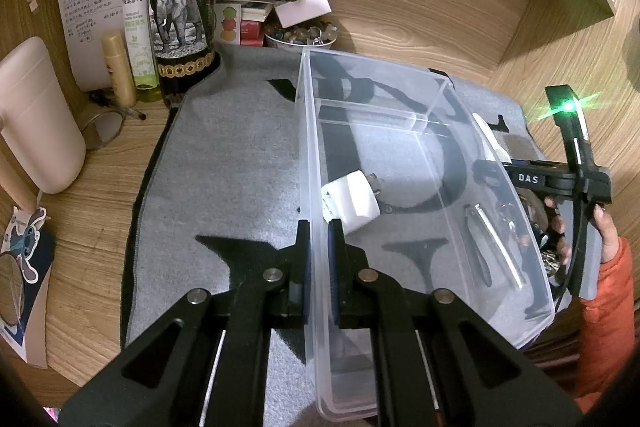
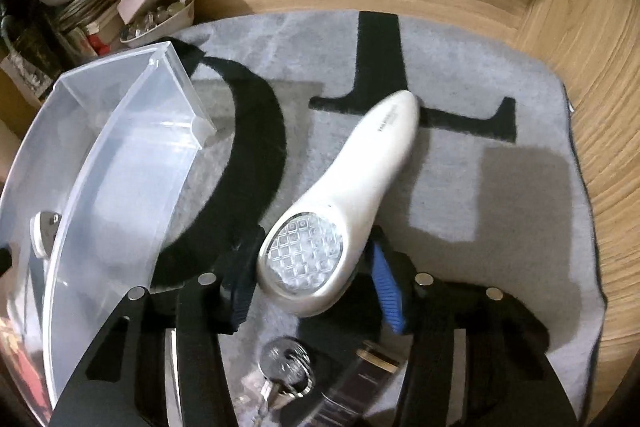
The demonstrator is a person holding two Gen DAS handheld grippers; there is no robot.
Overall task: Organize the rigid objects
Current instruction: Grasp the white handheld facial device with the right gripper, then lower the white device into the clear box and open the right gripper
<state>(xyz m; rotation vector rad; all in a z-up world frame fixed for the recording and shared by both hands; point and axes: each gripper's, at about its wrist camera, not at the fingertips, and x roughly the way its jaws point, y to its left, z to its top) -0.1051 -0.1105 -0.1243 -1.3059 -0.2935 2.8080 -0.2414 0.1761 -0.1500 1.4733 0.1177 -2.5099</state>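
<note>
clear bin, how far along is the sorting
Done: a white charger lies in the clear bin. In hand: the left gripper clamps the bin wall; the right gripper straddles the white flashlight. Left: keys on the mat.

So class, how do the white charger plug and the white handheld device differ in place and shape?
The charger plug lies inside the clear bin; the handheld device lies outside on the grey mat. The plug is blocky; the device is long with a round faceted head. Both are white.
</note>
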